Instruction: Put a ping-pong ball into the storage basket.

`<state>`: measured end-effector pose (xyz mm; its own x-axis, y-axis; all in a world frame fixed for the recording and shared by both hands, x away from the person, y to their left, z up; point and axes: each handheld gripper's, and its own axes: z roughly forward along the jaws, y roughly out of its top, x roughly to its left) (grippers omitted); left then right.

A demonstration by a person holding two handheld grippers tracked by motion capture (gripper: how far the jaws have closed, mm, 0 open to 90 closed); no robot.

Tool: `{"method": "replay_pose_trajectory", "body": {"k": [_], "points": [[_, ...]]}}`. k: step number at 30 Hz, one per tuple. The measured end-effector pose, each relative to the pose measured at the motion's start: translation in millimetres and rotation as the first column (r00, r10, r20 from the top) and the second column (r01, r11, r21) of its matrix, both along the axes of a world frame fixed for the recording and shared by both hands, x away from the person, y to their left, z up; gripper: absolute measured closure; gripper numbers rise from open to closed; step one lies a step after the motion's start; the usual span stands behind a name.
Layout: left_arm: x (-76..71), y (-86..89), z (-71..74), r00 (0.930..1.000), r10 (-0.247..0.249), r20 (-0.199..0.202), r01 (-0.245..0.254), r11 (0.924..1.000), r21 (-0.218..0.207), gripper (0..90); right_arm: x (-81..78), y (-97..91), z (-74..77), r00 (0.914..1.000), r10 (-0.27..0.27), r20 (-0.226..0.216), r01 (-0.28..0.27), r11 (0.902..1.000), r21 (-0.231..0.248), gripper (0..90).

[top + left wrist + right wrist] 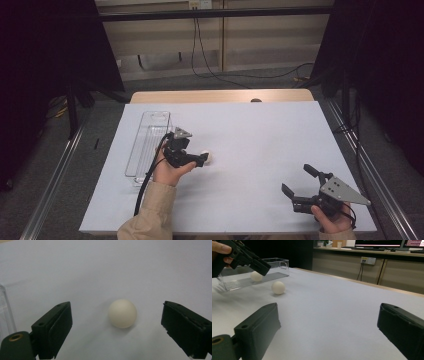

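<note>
A cream-white ball (pixel 122 313) rests on the white table sheet, between the jaws of my left gripper (pixel 117 332); they stand wide apart and do not touch it. From above, that gripper (pixel 199 160) points right at the ball (pixel 208 157), just right of a clear plastic tray (pixel 147 131). In the right gripper view the same ball (pixel 278 287) lies in front of the tray (pixel 274 267), and a second ball (pixel 256 276) appears inside it, below the left gripper (pixel 259 266). My right gripper (pixel 299 180) hovers open near the front right corner, nothing between its fingers (pixel 257 332).
The white sheet (pixel 250 135) covers most of a wooden table. Dark stands and rails flank both sides. Cables run along the floor beyond the far edge, with cabinets and monitors (pixel 377 243) at the back.
</note>
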<state>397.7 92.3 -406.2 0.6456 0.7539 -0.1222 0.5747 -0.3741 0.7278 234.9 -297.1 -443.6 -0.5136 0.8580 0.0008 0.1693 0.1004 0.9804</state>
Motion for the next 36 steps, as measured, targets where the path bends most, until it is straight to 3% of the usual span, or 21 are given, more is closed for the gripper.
{"method": "replay_pose_trajectory", "body": {"k": [17, 36], "points": [[0.1, -1.3, -0.8, 1.0000, 0.007, 0.005, -0.007, 1.0000, -0.006, 9.4, -0.4, -0.4, 0.3, 1.0000, 0.001, 0.002, -0.001, 1.0000, 0.000, 3.5], [-0.5, -6.7, -5.3, 1.0000, -0.007, -0.004, 0.007, 0.9999, 0.015, 9.2, 0.3, 0.3, 0.3, 1.0000, 0.001, 0.002, -0.001, 1.0000, 0.001, 3.4]]}}
